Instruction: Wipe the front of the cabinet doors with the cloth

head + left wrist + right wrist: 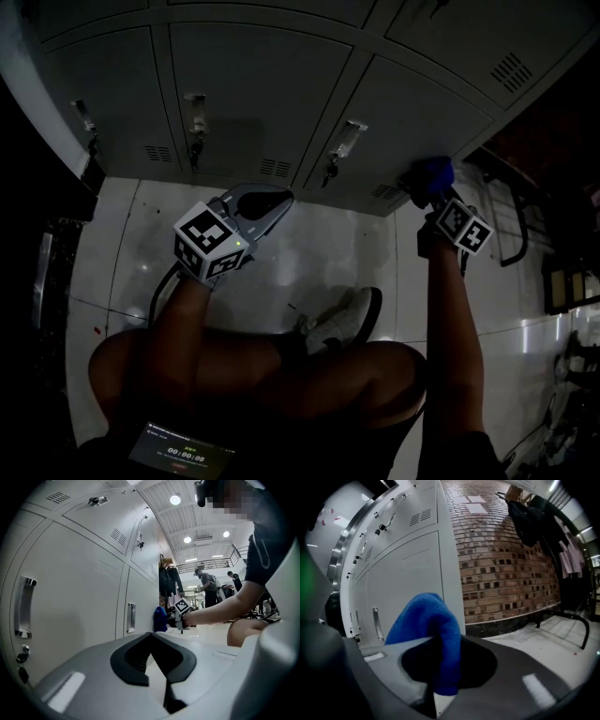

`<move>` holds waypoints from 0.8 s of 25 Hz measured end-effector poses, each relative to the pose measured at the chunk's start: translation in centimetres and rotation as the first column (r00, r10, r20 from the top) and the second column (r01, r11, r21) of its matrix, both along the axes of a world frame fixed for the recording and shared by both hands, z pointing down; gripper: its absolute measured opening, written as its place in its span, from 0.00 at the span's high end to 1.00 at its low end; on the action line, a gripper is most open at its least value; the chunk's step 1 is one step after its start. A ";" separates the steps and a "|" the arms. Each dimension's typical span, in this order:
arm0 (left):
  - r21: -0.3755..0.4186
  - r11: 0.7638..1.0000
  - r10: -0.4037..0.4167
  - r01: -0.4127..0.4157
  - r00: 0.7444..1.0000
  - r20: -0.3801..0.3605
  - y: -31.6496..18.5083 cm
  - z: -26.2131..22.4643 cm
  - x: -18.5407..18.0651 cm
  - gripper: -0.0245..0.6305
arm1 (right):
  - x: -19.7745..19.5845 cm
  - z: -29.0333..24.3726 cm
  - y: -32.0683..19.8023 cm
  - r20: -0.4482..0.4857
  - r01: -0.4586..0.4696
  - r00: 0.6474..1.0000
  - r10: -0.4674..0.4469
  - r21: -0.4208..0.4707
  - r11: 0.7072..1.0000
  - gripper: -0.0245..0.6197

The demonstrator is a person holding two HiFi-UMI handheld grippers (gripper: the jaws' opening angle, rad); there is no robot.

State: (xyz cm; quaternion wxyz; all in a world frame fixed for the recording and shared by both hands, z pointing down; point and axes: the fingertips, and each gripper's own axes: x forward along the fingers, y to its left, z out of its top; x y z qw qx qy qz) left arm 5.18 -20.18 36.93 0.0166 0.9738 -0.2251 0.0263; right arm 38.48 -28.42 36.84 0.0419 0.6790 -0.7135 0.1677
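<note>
Only a small screen (181,453) shows timer digits, too dim to read.

Head view steeply down, both gripper views low and close, cabinet doors (253,103) shared.

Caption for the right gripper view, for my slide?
Blue cloth clamped in the right claw, beside grey cabinet doors.

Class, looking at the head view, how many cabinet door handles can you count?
3: one handle at the far left, one left of centre, one right of centre. Another may be hidden behind the blue cloth.
</note>
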 end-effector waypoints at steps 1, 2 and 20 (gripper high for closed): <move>0.001 1.000 0.000 0.000 1.000 -0.001 0.0 0.0 0.0 0.96 | 0.7 0.2 0.2 0.000 -0.018 1.000 0.018 -0.004 1.000 0.85; 0.002 1.000 0.000 0.000 1.000 -0.002 0.0 0.0 -0.1 0.95 | 1.4 0.3 0.3 -0.002 -0.033 0.999 0.033 -0.006 0.999 0.85; 0.012 1.000 -0.004 0.004 1.000 -0.014 0.0 -0.6 -0.1 0.95 | -14.3 0.9 1.1 -0.114 0.286 0.952 -0.285 -0.014 0.958 0.85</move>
